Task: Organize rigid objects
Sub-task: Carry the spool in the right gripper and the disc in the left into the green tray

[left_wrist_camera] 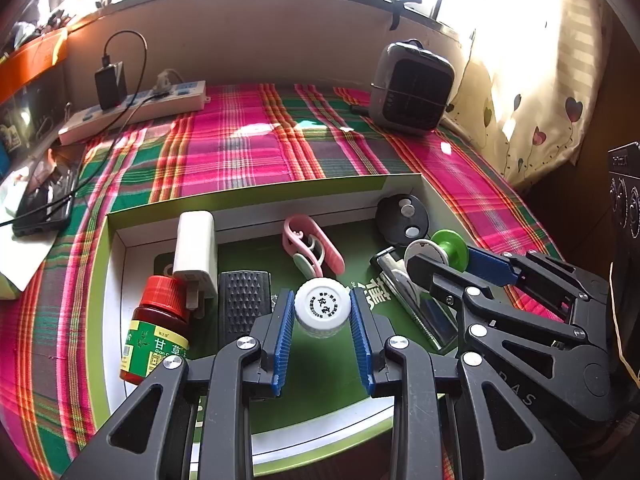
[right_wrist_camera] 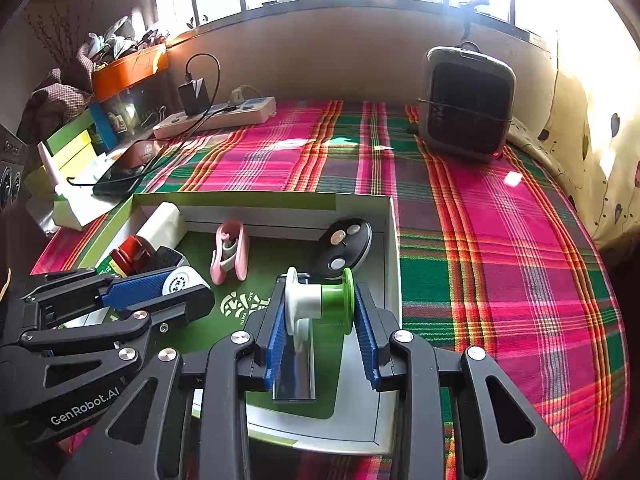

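A shallow white box with a green rim (left_wrist_camera: 280, 194) (right_wrist_camera: 240, 199) lies on the plaid cloth. My left gripper (left_wrist_camera: 320, 301) (right_wrist_camera: 189, 285) is shut on a small white-capped bottle (left_wrist_camera: 322, 309) (right_wrist_camera: 177, 280) above the box's green floor. My right gripper (right_wrist_camera: 320, 293) (left_wrist_camera: 454, 259) is shut on a white and green spool (right_wrist_camera: 332, 300) (left_wrist_camera: 452, 249) near the box's right wall. Inside the box are a red-capped brown bottle (left_wrist_camera: 158, 332), a white charger plug (left_wrist_camera: 196, 248), a black ribbed block (left_wrist_camera: 242, 300), a pink clip (left_wrist_camera: 312, 248) (right_wrist_camera: 230, 252), a black round disc (left_wrist_camera: 404, 220) (right_wrist_camera: 344, 246) and a silver stapler-like tool (left_wrist_camera: 416, 304).
A grey fan heater (left_wrist_camera: 412, 88) (right_wrist_camera: 468, 104) stands at the back right, a white power strip (left_wrist_camera: 132, 110) (right_wrist_camera: 216, 118) with a black adapter at the back left. A phone (left_wrist_camera: 44, 196) lies left of the box. Bare plaid cloth (right_wrist_camera: 500, 260) stretches right of the box.
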A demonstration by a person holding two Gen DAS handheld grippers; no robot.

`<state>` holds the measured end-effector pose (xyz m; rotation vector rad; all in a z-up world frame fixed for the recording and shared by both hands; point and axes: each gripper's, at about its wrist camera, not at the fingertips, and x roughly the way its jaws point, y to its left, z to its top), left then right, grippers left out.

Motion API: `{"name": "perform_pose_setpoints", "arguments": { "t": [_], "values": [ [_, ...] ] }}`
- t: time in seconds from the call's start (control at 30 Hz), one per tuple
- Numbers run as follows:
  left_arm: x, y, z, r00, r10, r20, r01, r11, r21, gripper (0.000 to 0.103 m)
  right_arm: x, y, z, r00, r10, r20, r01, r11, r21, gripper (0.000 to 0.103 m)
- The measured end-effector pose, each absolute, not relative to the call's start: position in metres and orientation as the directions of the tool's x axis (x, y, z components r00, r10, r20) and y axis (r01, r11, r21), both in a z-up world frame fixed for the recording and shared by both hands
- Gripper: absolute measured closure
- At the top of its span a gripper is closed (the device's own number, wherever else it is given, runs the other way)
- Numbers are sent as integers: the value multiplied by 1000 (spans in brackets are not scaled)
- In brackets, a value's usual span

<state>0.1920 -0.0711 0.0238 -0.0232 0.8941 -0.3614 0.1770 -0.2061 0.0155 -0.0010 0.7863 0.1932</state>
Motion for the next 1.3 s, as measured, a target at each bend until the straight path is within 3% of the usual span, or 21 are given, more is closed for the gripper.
{"name": "perform_pose_setpoints", "arguments": {
  "t": [0.63,1.3],
  "values": [
    [192,-74,22,564,-331,-757,314,933,-175,76,177,-205,14,693,179,-699,-176,981,77,69],
    [188,-68,24,572,-329,-752,302,936,-180,73,173,-206,17,706,186,-684,-177,981,84,60]
  ]
}}
